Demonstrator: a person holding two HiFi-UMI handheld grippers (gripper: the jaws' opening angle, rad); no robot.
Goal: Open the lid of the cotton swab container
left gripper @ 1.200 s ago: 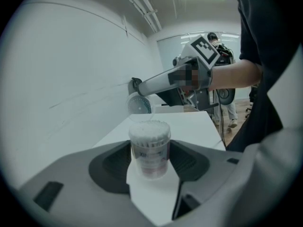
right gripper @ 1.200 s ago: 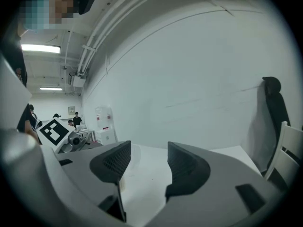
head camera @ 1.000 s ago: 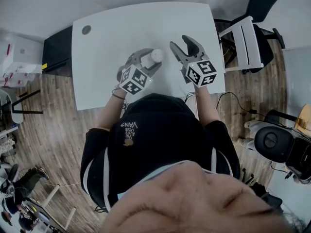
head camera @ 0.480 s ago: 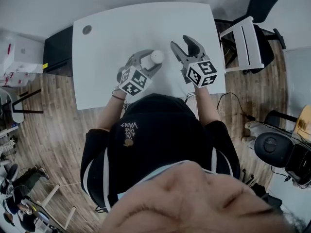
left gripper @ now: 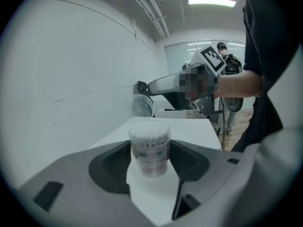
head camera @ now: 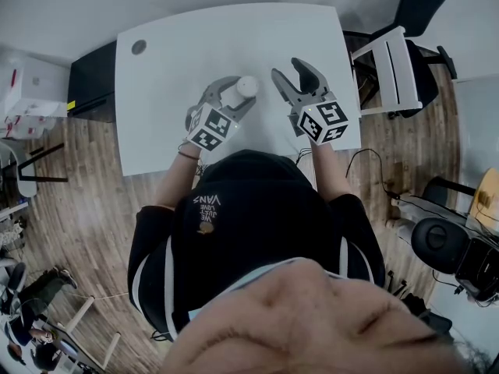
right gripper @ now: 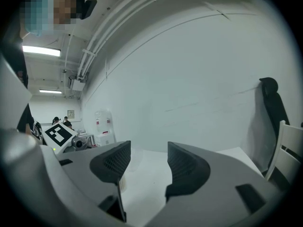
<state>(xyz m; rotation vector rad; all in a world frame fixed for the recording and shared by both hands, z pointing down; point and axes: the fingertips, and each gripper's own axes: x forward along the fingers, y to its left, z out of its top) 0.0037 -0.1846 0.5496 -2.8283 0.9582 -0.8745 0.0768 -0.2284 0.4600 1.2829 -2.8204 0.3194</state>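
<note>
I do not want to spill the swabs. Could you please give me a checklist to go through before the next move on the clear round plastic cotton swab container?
1. Does the left gripper hold the clear round plastic cotton swab container? Ok: its jaws are closed on the container's two sides.
2. Is the container upright on the white table? Ok.
3. Is the right gripper free? Ok: its jaws are apart, with nothing clearly between them.
4. Is the lid on or off? Cannot tell. In the left gripper view a clear round disc shows near the right gripper's tip, and white swab tips show at the container's top.
</note>
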